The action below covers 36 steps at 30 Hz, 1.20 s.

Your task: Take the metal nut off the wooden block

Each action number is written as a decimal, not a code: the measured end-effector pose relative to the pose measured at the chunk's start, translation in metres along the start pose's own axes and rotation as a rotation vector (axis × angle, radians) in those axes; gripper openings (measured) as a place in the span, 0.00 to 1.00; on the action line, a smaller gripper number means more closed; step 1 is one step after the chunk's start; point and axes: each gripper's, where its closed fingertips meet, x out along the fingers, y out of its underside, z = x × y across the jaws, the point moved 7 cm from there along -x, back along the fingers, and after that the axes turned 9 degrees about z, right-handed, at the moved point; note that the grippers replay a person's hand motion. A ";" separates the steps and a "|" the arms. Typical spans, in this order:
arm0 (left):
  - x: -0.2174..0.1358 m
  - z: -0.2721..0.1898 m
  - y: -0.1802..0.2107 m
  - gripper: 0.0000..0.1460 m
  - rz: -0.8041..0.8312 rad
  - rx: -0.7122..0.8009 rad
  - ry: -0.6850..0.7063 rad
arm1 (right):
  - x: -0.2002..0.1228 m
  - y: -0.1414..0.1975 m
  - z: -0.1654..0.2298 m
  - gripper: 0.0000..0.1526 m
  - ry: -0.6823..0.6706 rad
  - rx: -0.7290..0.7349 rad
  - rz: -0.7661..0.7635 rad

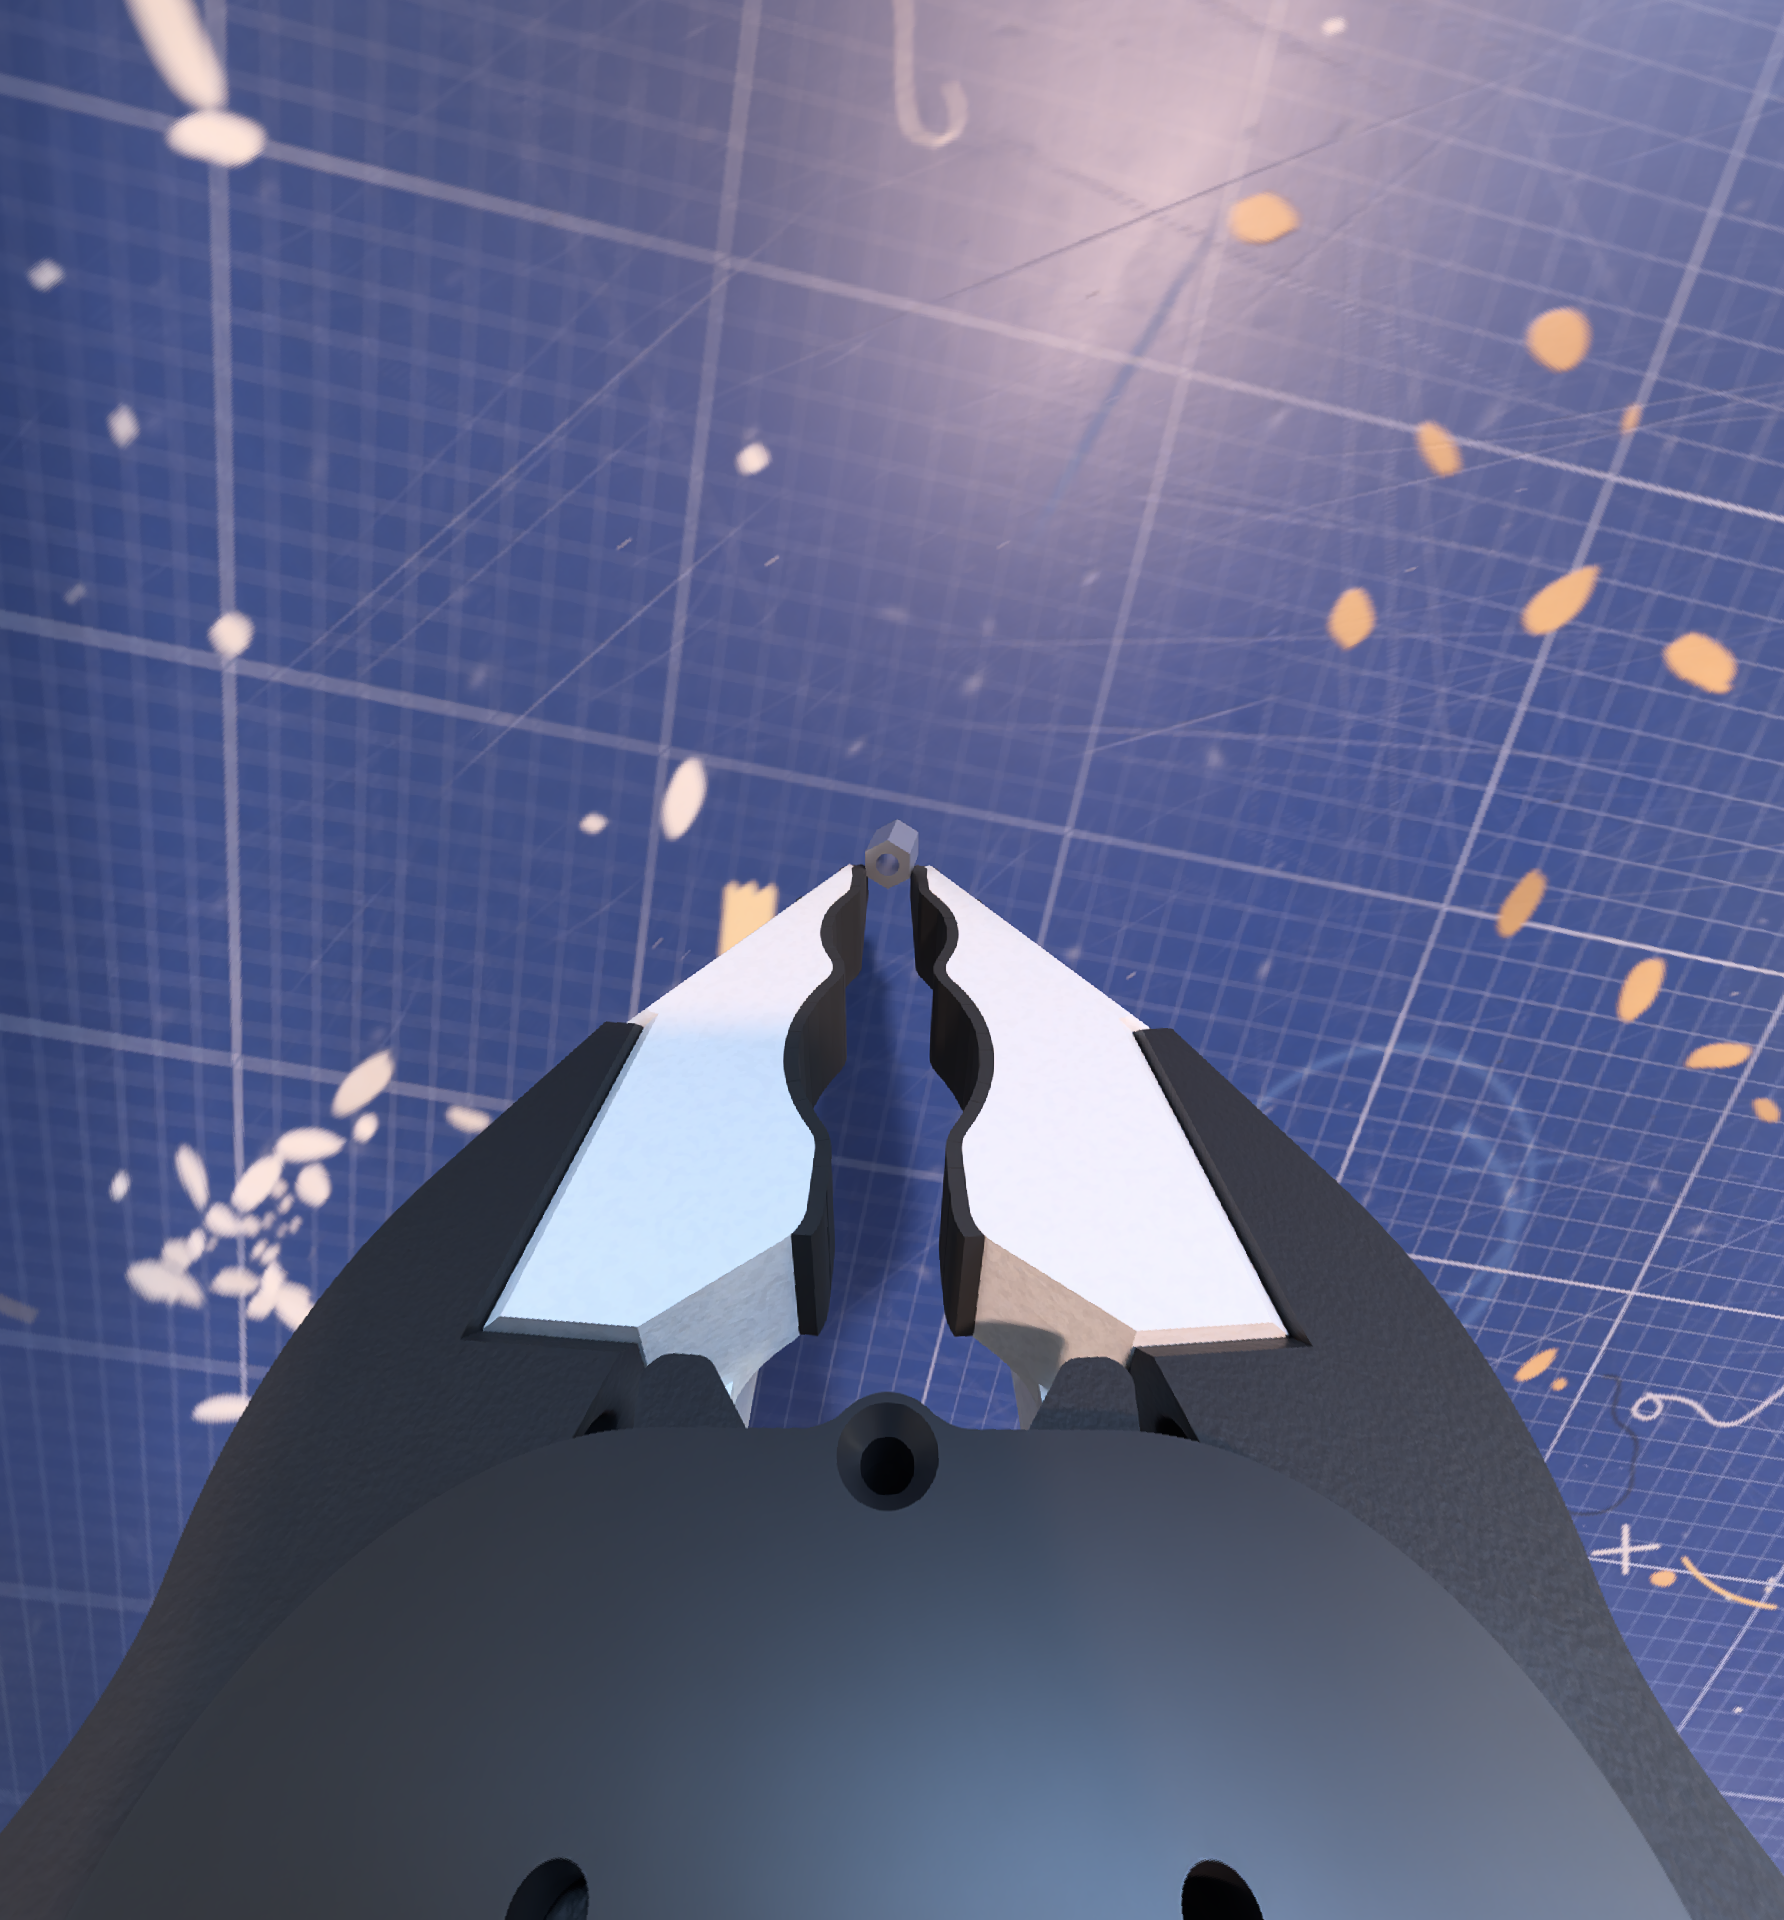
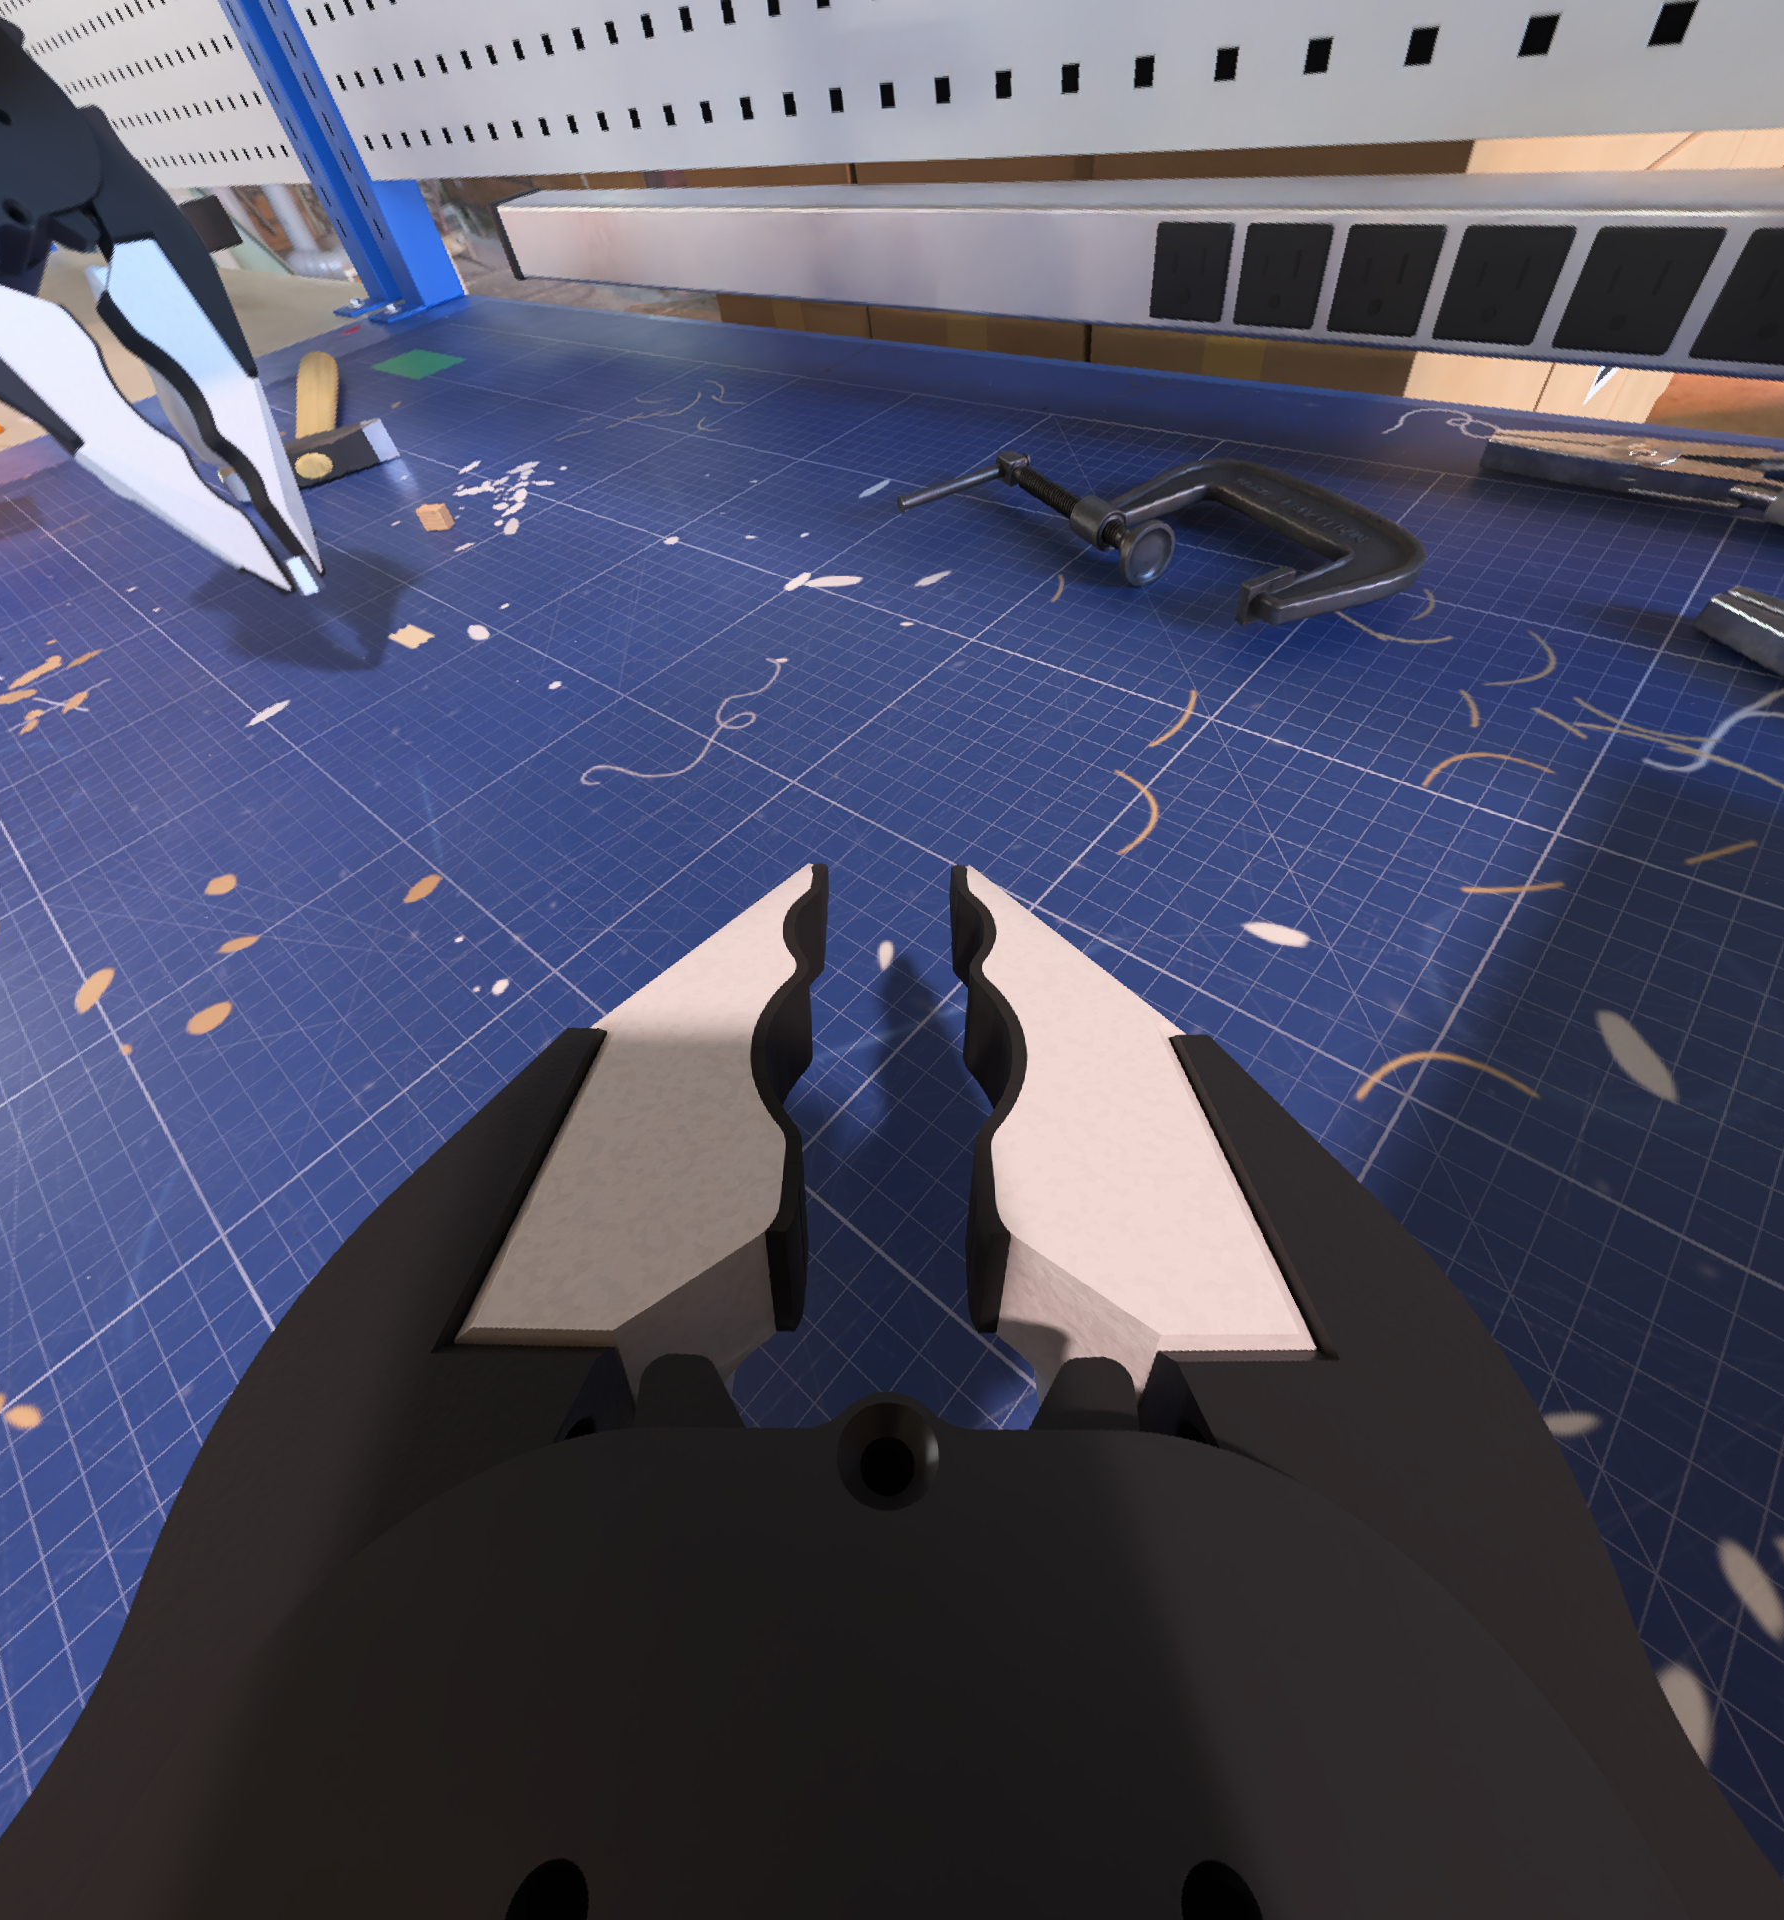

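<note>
In the left wrist view my left gripper [image 1: 888,873] is nearly shut, with a small grey metal hex nut [image 1: 889,858] pinched between its fingertips above the blue cutting mat [image 1: 1075,623]. In the right wrist view the left gripper [image 2: 303,578] hangs at the far left, tips just above the mat, with a bright speck at the tips. A small tan wooden block [image 2: 434,516] lies on the mat just beyond it, apart from the nut. My right gripper [image 2: 888,883] is open and empty over the middle of the mat [image 2: 659,790].
A black C-clamp [image 2: 1231,540] lies at the back right. A hammer with a wooden handle [image 2: 332,436] lies at the back left. Metal tools [image 2: 1646,468] and a metal bar [image 2: 1781,644] lie at the right edge. A power strip [image 2: 971,260] and pegboard [image 2: 971,73] run along the back.
</note>
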 end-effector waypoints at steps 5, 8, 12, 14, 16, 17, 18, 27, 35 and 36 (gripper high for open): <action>0.015 -0.025 -0.027 0.05 0.000 0.104 0.061 | 0.000 0.000 0.001 0.15 -0.002 -0.003 0.001; 0.025 -0.028 -0.038 0.05 0.021 0.126 0.075 | 0.001 0.000 0.001 0.15 -0.007 -0.002 0.005; 0.036 -0.025 -0.043 0.05 0.048 0.126 0.087 | 0.001 0.000 0.001 0.15 -0.005 -0.005 0.004; 0.038 -0.023 -0.043 0.05 0.051 0.118 0.092 | 0.001 0.000 0.001 0.15 -0.010 -0.002 0.006; 0.040 -0.022 -0.041 0.05 0.054 0.115 0.099 | 0.001 0.000 0.000 0.15 -0.014 0.000 0.008; 0.041 -0.022 -0.040 0.05 0.058 0.115 0.102 | 0.001 0.000 0.000 0.15 -0.016 0.001 0.009; 0.042 -0.021 -0.040 0.05 0.062 0.114 0.105 | 0.001 0.000 0.000 0.15 -0.017 0.002 0.010; 0.043 -0.020 -0.039 0.05 0.064 0.111 0.122 | 0.001 0.000 0.000 0.15 -0.017 0.005 0.005; 0.039 -0.019 -0.039 0.05 0.048 0.110 0.119 | 0.001 0.000 0.000 0.15 -0.018 0.005 0.006; 0.038 -0.019 -0.039 0.05 0.044 0.109 0.121 | 0.001 0.000 0.000 0.15 -0.018 0.005 0.005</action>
